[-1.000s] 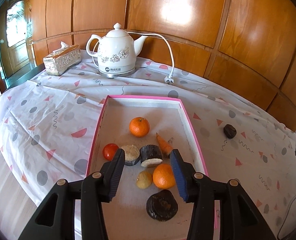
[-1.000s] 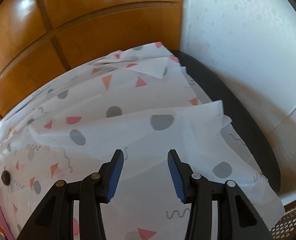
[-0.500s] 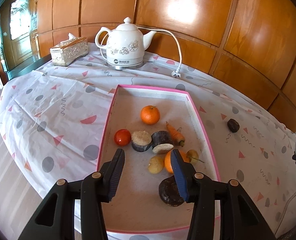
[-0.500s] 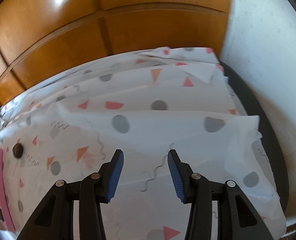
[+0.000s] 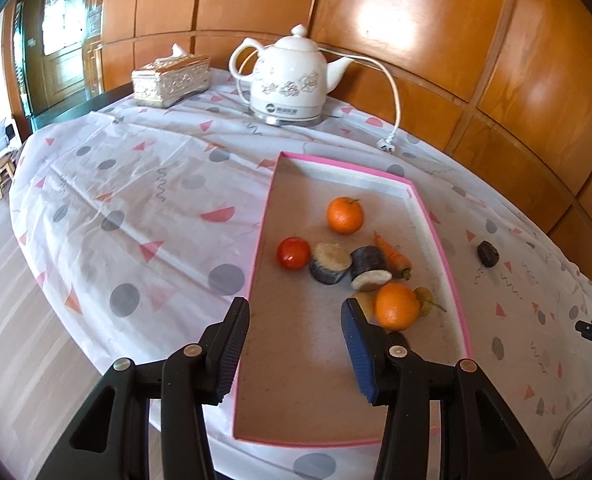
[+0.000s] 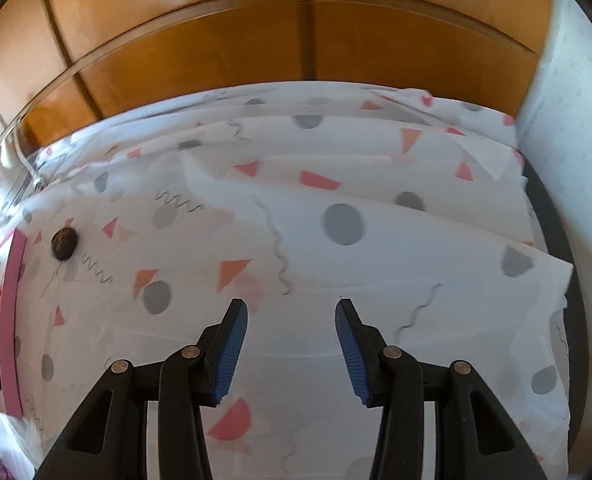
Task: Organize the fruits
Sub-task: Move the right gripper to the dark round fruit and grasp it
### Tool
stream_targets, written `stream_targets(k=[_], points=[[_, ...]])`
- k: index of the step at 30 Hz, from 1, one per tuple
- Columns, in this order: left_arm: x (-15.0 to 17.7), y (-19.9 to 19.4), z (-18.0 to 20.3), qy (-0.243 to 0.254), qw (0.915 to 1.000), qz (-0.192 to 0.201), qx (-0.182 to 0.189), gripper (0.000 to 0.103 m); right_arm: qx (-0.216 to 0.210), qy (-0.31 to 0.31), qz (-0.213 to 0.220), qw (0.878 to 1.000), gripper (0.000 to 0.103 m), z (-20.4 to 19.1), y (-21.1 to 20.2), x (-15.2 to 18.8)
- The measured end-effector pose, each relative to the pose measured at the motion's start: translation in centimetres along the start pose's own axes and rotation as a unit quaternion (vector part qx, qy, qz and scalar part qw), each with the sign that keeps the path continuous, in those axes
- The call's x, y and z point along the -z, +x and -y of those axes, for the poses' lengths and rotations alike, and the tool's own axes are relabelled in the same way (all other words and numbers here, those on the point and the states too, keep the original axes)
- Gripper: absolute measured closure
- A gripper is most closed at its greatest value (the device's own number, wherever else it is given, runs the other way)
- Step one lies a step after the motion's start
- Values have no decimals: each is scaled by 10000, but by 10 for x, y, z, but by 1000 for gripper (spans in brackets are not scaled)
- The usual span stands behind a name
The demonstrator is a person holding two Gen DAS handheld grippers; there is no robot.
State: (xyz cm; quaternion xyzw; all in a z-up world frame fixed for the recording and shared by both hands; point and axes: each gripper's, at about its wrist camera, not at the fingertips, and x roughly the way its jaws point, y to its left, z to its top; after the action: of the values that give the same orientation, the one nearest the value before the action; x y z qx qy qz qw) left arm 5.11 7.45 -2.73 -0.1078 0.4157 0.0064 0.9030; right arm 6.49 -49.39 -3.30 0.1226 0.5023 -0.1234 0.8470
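Observation:
A pink-rimmed tray (image 5: 259,240) on the patterned tablecloth holds two oranges (image 5: 345,215) (image 5: 397,306), a red tomato (image 5: 293,253), two dark cut root pieces (image 5: 328,263), a small carrot (image 5: 392,256) and a yellowish fruit (image 5: 424,300). A dark round fruit (image 5: 486,254) lies alone on the cloth right of the tray. My left gripper (image 5: 294,312) hangs open and empty above the tray's near half. My right gripper (image 6: 290,312) is open and empty over bare cloth, well to the right of that dark fruit (image 6: 64,243) and the tray edge (image 6: 12,320).
A white electric kettle (image 5: 290,80) with its cord and plug (image 5: 386,145) stands at the back, and a tissue box (image 5: 172,80) sits to its left. Wood panelling backs the table. A white wall (image 6: 568,160) and the dark table rim (image 6: 576,320) bound the right side.
The left gripper has drawn back and leftward from the fruit, so more of the tray shows. The right gripper has swung left, bringing the lone dark fruit and tray edge into view.

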Motion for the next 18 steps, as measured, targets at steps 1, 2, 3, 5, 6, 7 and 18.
stream_targets(k=[1, 2, 3, 5, 6, 7, 18], points=[[1, 1, -2, -25, 10000, -23, -11, 55, -41, -103, -20, 9999, 57, -7, 1, 0], [3, 1, -4, -51, 10000, -42, -26, 55, -86, -186, -37, 9998, 57, -14, 2, -1], [4, 2, -7, -78, 9999, -57, -41, 54, -120, -251, -51, 9996, 57, -19, 3, -1], [5, 3, -10, -120, 9999, -81, -59, 54, -198, -384, -82, 9990, 57, -31, 5, -2], [6, 3, -11, -139, 9998, -86, -71, 54, -252, -465, -109, 9985, 57, -40, 7, -2], [7, 3, -13, -156, 9998, -89, -81, 54, -286, -526, -128, 9981, 57, -46, 10, -3], [9, 2, -17, -164, 9997, -114, -149, 54, -892, -1094, -235, 9897, 57, -131, 35, -14]])
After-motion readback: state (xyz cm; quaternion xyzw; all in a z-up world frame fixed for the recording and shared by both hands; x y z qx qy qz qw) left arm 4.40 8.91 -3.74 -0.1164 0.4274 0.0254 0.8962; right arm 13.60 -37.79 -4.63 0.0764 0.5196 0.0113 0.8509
